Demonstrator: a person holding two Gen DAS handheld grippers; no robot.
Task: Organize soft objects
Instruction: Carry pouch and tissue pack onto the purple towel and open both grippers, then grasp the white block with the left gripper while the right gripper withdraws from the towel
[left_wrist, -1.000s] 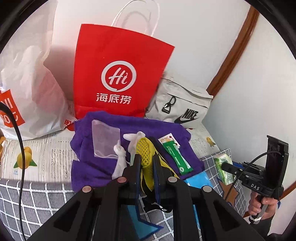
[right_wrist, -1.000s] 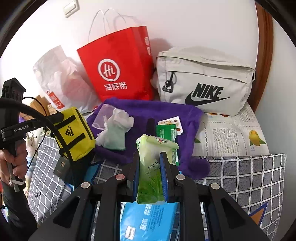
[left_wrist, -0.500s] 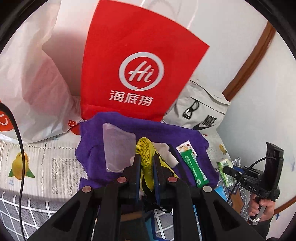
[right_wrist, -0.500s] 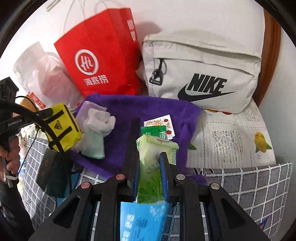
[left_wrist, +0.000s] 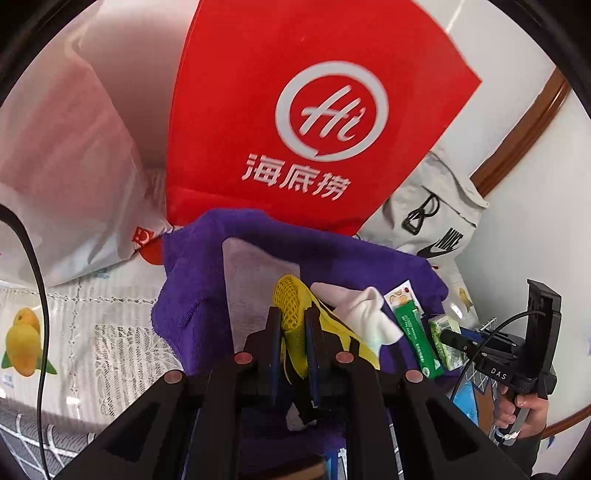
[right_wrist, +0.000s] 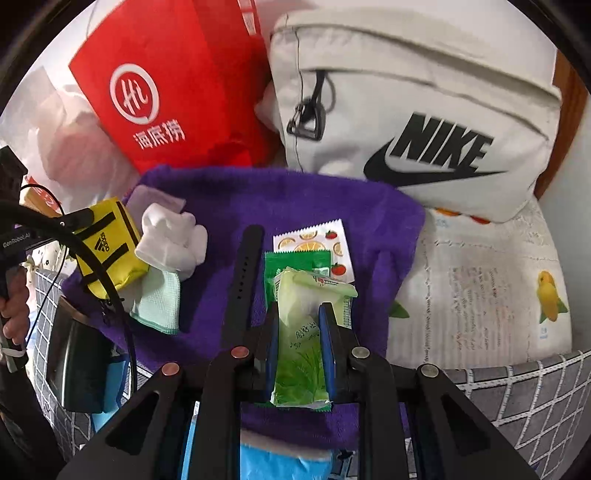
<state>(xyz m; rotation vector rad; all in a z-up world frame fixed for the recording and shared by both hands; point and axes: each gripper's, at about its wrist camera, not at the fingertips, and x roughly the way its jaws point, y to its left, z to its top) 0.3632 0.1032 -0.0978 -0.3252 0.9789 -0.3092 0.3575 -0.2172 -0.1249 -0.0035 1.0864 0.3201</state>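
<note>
Right wrist view: right gripper (right_wrist: 300, 325) pinching soft green tissue packet (right_wrist: 300, 332) above spread purple fleece towel (right_wrist: 295, 199), left gripper (left_wrist: 294, 325) clamped on yellow mesh pouch (left_wrist: 290, 306) over same towel, presumably for grouping with white gloves (right_wrist: 173, 240).

Both grippers pinched shut on soft loads, each tilted downward

The left gripper (left_wrist: 293, 321) points down and away toward 12 o'clock in its own view, jaws nearly together on a yellow mesh pouch (left_wrist: 291, 306); in the right wrist view a hand (right_wrist: 14, 306) grips its handle at 9 o'clock. The right gripper (right_wrist: 299, 317) points steeply down, jaws narrow and clamped on a green tissue pack (right_wrist: 301, 332) that stands up between them; in the left wrist view a hand (left_wrist: 524, 410) grips its handle at about 4 o'clock.
</note>
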